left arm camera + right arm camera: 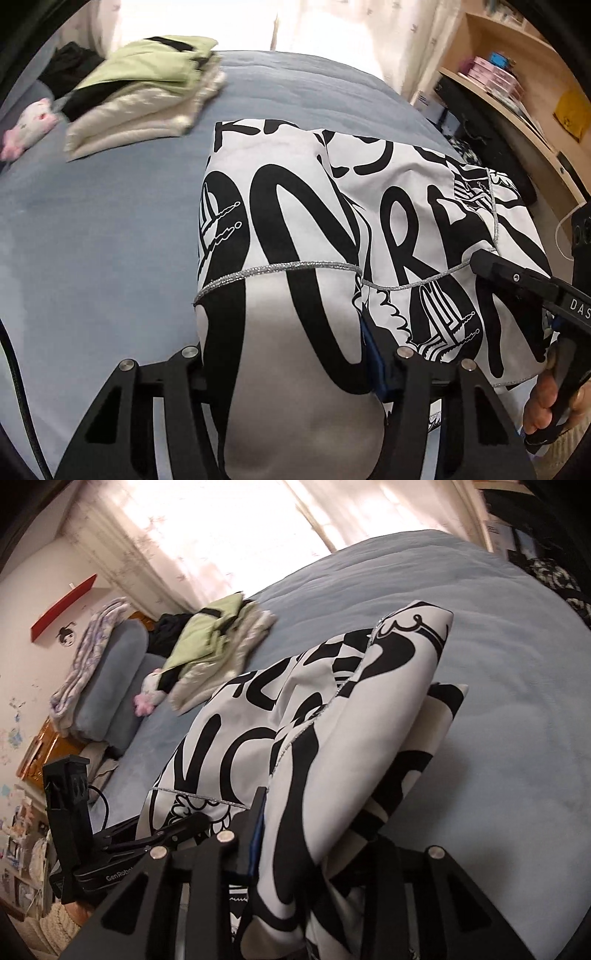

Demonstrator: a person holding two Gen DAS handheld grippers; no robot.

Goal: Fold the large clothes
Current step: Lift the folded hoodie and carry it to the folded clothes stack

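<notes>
White-black garment (295, 229), two claws gripping, left claw (291, 354), right claw (317, 834)

The right hand-held gripper (480, 258) reads "DAS"; the left hand-held gripper (199, 819) reads "GenRobo"; the garment (369, 229) bears big black letters.

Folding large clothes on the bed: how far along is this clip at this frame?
Done: a stack of folded clothes sits farther back on the bed. In hand: the black-and-white printed garment, with the left tool and right tool each clamped on its near edge, which is raised off the bed. Left: completing this fold and laying it flat.
</notes>
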